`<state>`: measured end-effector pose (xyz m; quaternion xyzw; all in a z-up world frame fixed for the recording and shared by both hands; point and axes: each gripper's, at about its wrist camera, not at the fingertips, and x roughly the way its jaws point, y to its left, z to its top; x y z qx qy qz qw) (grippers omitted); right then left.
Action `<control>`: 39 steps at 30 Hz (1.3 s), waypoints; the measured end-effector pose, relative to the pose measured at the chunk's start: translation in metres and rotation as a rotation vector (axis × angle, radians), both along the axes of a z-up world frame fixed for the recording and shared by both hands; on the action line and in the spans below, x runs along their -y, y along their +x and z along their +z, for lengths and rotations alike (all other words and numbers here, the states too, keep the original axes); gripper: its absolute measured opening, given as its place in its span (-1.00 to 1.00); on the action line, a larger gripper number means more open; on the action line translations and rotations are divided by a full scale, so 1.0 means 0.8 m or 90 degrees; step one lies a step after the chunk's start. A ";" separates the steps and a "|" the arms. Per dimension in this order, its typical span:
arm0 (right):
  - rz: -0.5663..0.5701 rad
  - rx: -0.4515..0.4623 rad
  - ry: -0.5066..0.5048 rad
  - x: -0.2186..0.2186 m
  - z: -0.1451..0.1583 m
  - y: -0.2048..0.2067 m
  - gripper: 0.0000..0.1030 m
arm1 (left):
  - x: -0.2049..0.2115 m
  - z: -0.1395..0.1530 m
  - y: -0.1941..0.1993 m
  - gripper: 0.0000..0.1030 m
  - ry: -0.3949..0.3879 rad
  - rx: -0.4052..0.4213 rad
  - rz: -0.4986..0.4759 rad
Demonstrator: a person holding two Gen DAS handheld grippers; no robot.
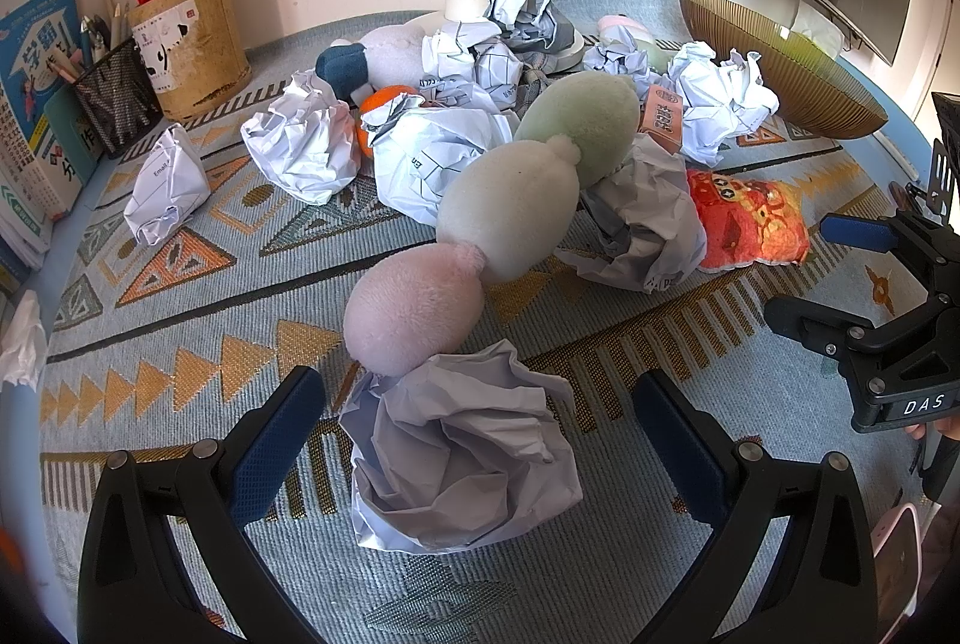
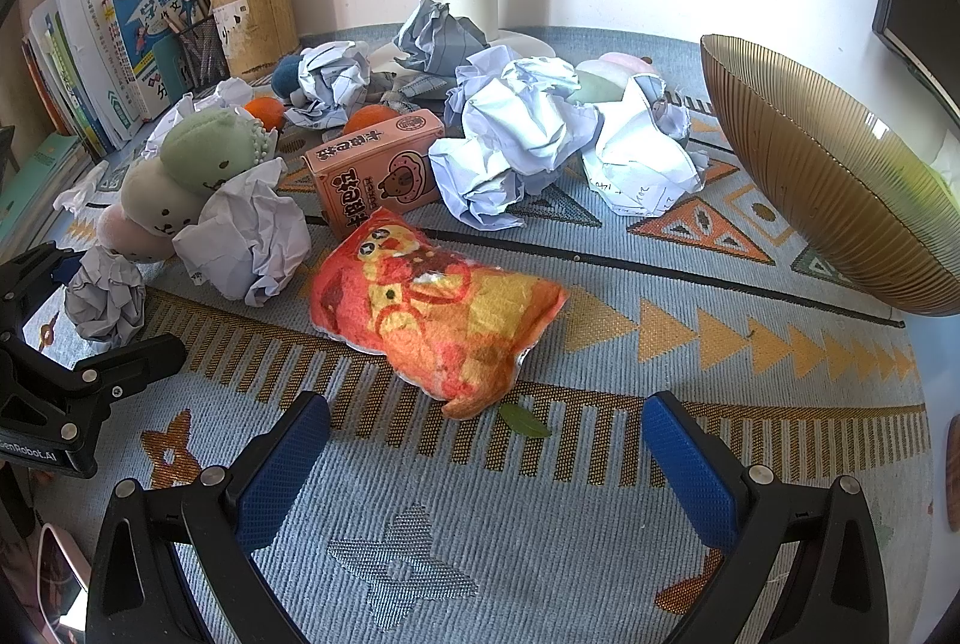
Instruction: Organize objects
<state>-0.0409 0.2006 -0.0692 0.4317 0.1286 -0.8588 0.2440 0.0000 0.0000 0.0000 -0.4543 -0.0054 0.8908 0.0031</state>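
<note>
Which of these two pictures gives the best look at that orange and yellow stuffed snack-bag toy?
The right wrist view. There the stuffed snack-bag toy lies whole and unblocked in the middle of the picture, just ahead of the open right hand-held gripper. In the left wrist view it sits off to the right, smaller, partly hidden behind a crumpled paper.

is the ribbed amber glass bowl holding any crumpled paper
No, the ribbed amber glass bowl sits tilted at the right with no crumpled white paper balls inside; they lie on the cloth.
</note>
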 end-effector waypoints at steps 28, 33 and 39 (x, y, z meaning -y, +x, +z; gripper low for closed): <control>0.000 0.001 0.000 0.001 -0.002 0.001 1.00 | 0.000 0.000 0.000 1.00 0.000 0.000 0.000; 0.000 0.001 0.000 0.001 -0.001 0.000 1.00 | 0.000 0.000 0.000 1.00 0.000 0.000 0.000; 0.003 0.002 -0.001 0.002 -0.001 -0.001 1.00 | 0.000 0.000 0.000 1.00 0.000 0.000 0.000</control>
